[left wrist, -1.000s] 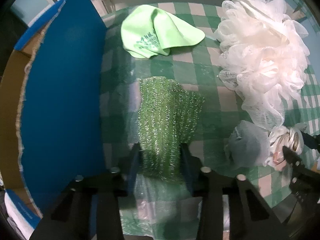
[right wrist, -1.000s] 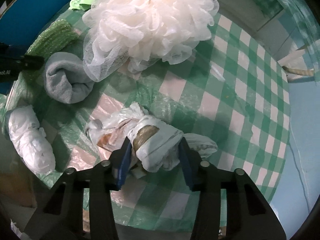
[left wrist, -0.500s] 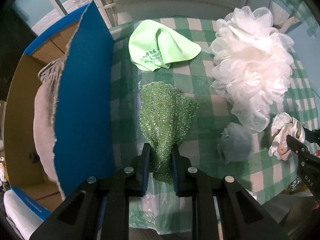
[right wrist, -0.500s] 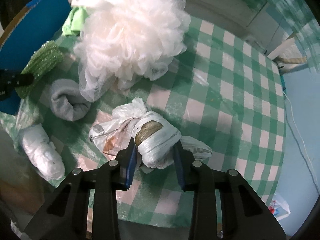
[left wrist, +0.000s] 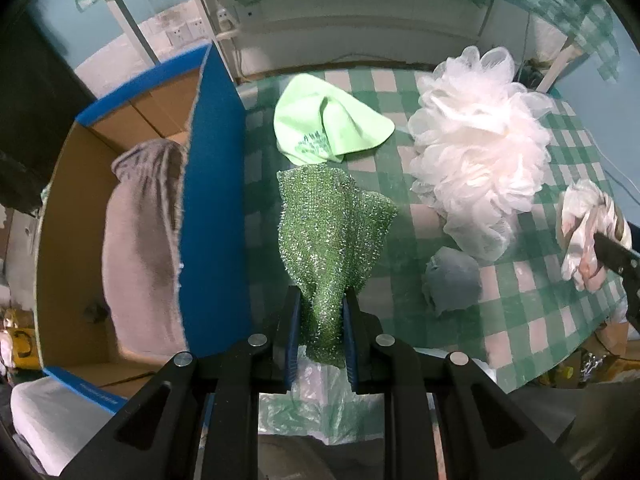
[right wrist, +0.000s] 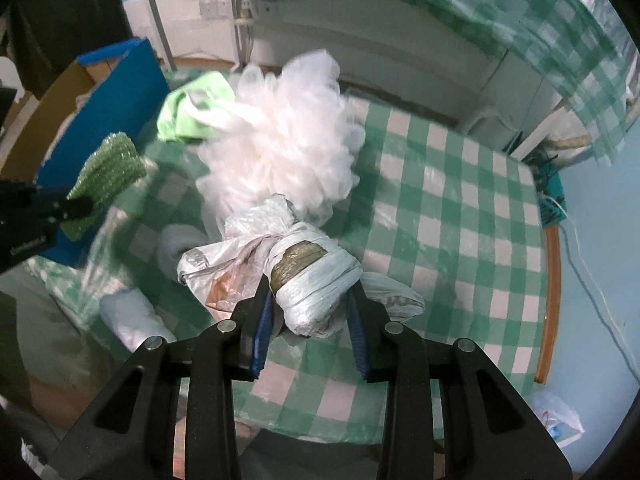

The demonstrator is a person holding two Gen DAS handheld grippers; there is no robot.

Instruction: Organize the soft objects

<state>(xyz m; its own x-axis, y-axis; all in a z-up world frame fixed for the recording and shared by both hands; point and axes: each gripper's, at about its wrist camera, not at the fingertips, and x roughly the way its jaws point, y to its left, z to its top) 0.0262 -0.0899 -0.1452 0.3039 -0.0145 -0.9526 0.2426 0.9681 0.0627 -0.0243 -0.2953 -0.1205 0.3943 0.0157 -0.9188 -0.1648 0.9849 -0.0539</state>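
My left gripper (left wrist: 319, 332) is shut on a glittery green scouring cloth (left wrist: 332, 232) and holds it up above the checked table; the cloth also shows in the right wrist view (right wrist: 106, 176). My right gripper (right wrist: 310, 320) is shut on a white plastic-bag bundle (right wrist: 308, 276) lifted off the table; the bundle also shows in the left wrist view (left wrist: 588, 232). A big white bath pouf (left wrist: 476, 140), a light green cloth (left wrist: 328, 124) and a rolled grey sock (left wrist: 452, 284) lie on the table. A blue cardboard box (left wrist: 212, 200) on the left holds a grey cloth (left wrist: 140, 248).
The green-and-white checked tablecloth (right wrist: 460, 208) covers the round table. A white wrapped bundle (right wrist: 132, 320) lies at the table's near left edge. A wall, sockets and white furniture stand behind the table. The box's open top is left of my left gripper.
Both grippers closed on their items and rose: the green scouring cloth and the bag bundle are lifted off the table. The box interior with the grey cloth came into view.
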